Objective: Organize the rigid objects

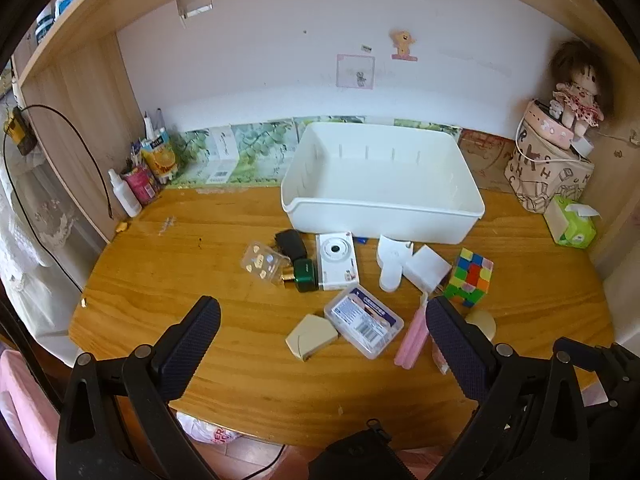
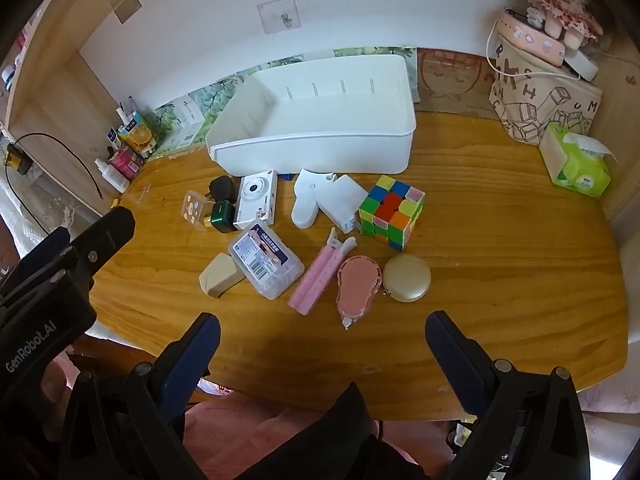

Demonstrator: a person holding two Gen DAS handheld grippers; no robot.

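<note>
An empty white bin (image 1: pixel 384 208) (image 2: pixel 316 148) stands at the back of the wooden desk. In front of it lie a white camera (image 1: pixel 337 260) (image 2: pixel 257 199), a green box (image 1: pixel 306 275) (image 2: pixel 222 216), a colour cube (image 1: pixel 470 277) (image 2: pixel 391 211), a clear plastic case (image 1: pixel 363 320) (image 2: pixel 266 263), a pink comb (image 2: pixel 320 273), a pink tape dispenser (image 2: pixel 357 285), a gold round case (image 2: pixel 406 277) and white pieces (image 2: pixel 320 199). My left gripper (image 1: pixel 322 328) is open above the desk's near side. My right gripper (image 2: pixel 322 340) is open near the front edge. Both hold nothing.
Bottles and cartons (image 1: pixel 144 172) stand at the back left. A patterned bag (image 1: pixel 548 172) with a doll (image 1: pixel 578 92) and a green tissue pack (image 2: pixel 580 160) sit at the back right. Wooden shelf walls close both sides. The left gripper's body (image 2: pixel 60 280) shows at the right view's left.
</note>
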